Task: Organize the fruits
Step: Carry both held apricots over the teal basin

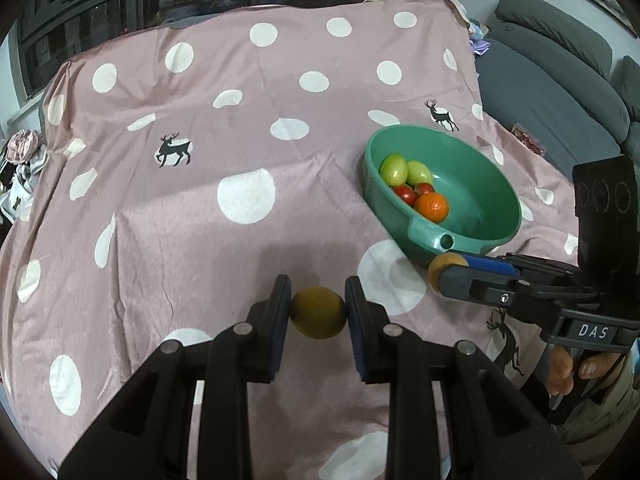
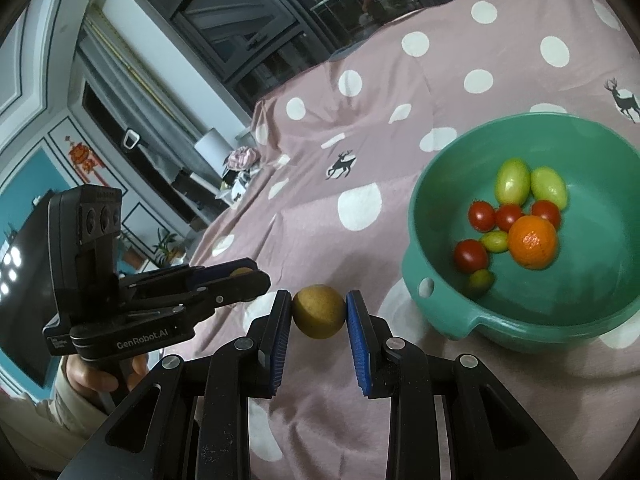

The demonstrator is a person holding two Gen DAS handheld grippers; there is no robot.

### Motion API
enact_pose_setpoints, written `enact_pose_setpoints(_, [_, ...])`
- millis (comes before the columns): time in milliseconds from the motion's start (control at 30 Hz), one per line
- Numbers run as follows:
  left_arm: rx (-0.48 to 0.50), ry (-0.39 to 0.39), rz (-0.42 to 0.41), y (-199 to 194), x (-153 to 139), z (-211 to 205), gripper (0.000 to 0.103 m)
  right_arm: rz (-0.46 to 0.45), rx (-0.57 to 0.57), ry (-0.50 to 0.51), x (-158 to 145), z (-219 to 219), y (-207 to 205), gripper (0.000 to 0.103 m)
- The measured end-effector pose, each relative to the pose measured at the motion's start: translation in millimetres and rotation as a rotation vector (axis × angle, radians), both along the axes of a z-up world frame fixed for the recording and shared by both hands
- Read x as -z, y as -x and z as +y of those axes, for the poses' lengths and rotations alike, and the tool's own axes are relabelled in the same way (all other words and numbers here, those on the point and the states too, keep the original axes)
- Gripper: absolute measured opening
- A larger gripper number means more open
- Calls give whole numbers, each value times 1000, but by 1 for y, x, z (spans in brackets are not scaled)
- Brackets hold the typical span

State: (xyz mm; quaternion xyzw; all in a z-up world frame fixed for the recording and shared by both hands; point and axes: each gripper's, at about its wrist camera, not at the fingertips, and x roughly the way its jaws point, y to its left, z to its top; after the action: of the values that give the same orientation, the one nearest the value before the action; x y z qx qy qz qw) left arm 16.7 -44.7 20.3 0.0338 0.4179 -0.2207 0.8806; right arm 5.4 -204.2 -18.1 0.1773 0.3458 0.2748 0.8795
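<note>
Between the blue pads of the left claw [image 1: 318, 312], a yellow-brown round fruit [image 1: 318, 313] is pinched above the pink dotted cloth [image 1: 200, 220]. A second brownish round fruit [image 2: 319, 311] is clamped likewise in the right claw [image 2: 319, 314]. The green bowl [image 2: 440, 280] is seen at 2 o'clock from the right claw, near it; an orange [image 2: 533, 242], red tomatoes [image 2: 470, 255] and green fruits [image 2: 513, 181] are contained in it.
</note>
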Motion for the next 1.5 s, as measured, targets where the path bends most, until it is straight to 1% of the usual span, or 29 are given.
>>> enact_pose_setpoints(900, [80, -10, -60, -18, -20, -38, 27, -32, 73, 8, -9, -24, -3, 30])
enact_pose_setpoints(1500, [136, -27, -74, -31, -22, -62, 27, -39, 121, 2, -8, -44, -3, 30])
